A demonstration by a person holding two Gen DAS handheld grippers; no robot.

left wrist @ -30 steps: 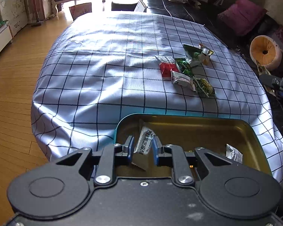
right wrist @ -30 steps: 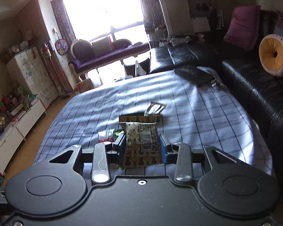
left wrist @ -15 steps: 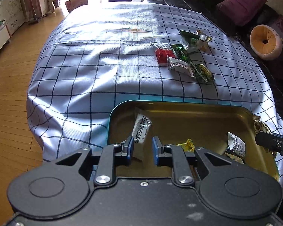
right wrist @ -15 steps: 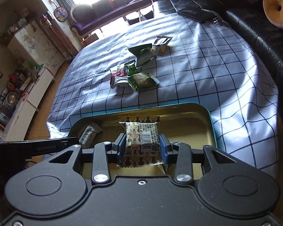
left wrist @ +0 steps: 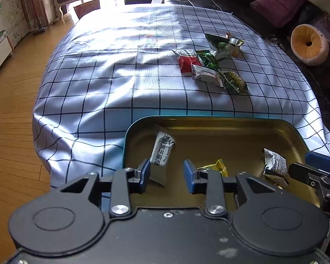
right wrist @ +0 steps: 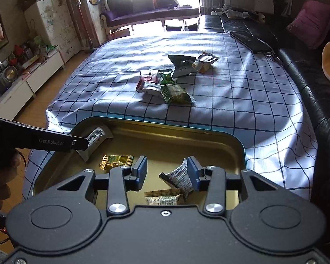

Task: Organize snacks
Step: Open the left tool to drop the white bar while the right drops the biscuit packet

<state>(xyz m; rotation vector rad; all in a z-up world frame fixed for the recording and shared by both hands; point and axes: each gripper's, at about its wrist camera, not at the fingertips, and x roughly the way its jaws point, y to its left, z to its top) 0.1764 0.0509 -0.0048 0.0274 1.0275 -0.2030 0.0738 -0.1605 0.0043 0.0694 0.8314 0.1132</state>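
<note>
A: Where were the snacks?
B: Some in the tin. Rest in a pile on the cloth, far side of the tin, nearer R grip.
A: Grips?
B: Both opening, let go. L grip by white pack.

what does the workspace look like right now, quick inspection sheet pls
surface: checked cloth over a table
job's things: tin at the near edge holding four packets; more loose packets in a heap further up the cloth
clutter: nothing seen
grippers: left gripper opening over the white packet; right gripper opening, patterned packet lying below it
cables: nothing seen
surroundings: black sofa, purple cushion, wood floor
</note>
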